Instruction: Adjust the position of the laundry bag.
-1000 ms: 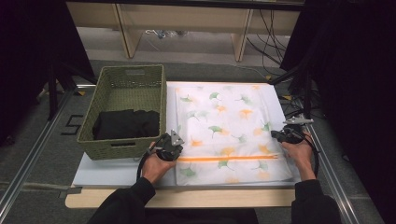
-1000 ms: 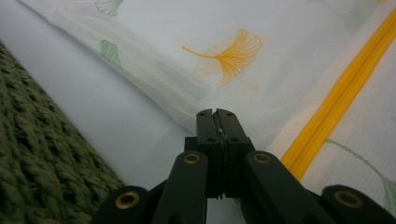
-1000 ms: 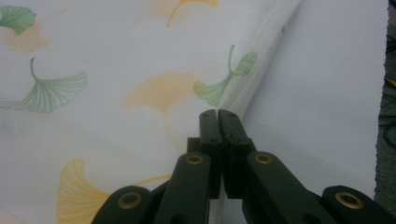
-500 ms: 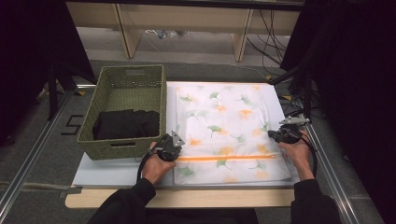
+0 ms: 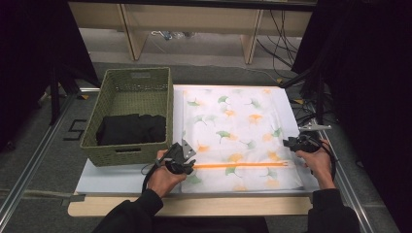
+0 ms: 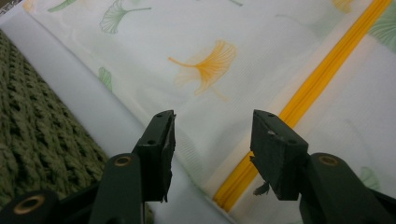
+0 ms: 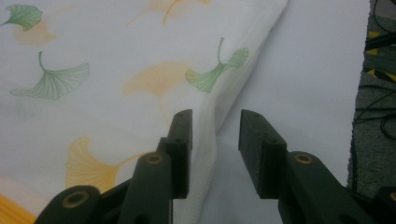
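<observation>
A white cloth bag [image 5: 233,126] printed with green and orange ginkgo leaves lies flat on a white board [image 5: 121,174]. An orange zipper [image 5: 238,165] runs across its near part. My left gripper [image 5: 189,167] sits at the bag's left edge, by the zipper's left end. In the left gripper view the left gripper [image 6: 212,126] is open just above the bag [image 6: 210,46] and zipper [image 6: 322,70]. My right gripper [image 5: 287,144] is at the bag's right edge. In the right gripper view the right gripper [image 7: 215,121] is open, with the bag's raised edge [image 7: 212,107] between its jaws.
A green woven basket [image 5: 136,73] stands left of the bag and holds a folded black garment [image 5: 128,128]; its side [image 6: 37,140] is close to my left gripper. Cables [image 5: 311,111] run along the dark floor right of the table. A metal rail [image 5: 29,165] lies at left.
My right gripper has moved a little left and nearer, up to the bag's right edge. The left gripper and the bag have stayed in place.
</observation>
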Demonstrator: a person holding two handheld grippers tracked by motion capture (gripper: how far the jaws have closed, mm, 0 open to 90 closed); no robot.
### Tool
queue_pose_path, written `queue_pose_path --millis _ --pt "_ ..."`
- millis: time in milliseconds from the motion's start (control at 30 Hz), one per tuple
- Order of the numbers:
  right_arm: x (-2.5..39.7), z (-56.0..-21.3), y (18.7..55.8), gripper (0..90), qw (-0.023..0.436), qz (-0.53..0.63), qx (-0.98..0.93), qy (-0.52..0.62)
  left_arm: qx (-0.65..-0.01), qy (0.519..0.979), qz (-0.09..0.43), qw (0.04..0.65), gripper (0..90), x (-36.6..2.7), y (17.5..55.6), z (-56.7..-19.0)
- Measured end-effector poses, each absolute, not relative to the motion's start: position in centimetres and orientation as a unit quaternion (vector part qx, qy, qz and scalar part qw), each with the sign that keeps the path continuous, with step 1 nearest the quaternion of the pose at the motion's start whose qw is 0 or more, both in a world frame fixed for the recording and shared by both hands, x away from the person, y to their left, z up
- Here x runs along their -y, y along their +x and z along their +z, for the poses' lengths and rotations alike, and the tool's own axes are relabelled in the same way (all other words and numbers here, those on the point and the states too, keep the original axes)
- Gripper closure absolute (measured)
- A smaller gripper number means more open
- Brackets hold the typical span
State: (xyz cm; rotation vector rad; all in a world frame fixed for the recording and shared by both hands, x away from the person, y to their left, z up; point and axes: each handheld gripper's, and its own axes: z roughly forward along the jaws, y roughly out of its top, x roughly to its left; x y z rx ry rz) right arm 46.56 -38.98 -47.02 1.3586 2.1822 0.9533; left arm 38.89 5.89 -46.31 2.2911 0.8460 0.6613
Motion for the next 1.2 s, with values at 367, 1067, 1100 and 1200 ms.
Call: queue_pose_path --millis 367,1067,1100,1200 --pt "39.5 -46.2 44.1 61.0 0.177 0.345 -0.758 0.524 -0.328 0.859 0.21 0.332 44.0 -5.5 38.5 -46.1" --pt "40.5 -46.8 38.9 71.8 0.146 0.304 -0.76 0.555 -0.329 0.864 0.186 0.331 38.5 -5.3 38.5 -46.4" --pt "40.5 -46.8 38.9 70.6 0.147 0.304 -0.761 0.553 -0.338 0.861 0.18 0.334 38.4 -5.2 38.3 -46.5" --pt "40.7 -47.0 39.1 69.8 0.159 0.316 -0.776 0.522 -0.334 0.863 0.18 0.333 38.2 -5.1 38.4 -46.5"
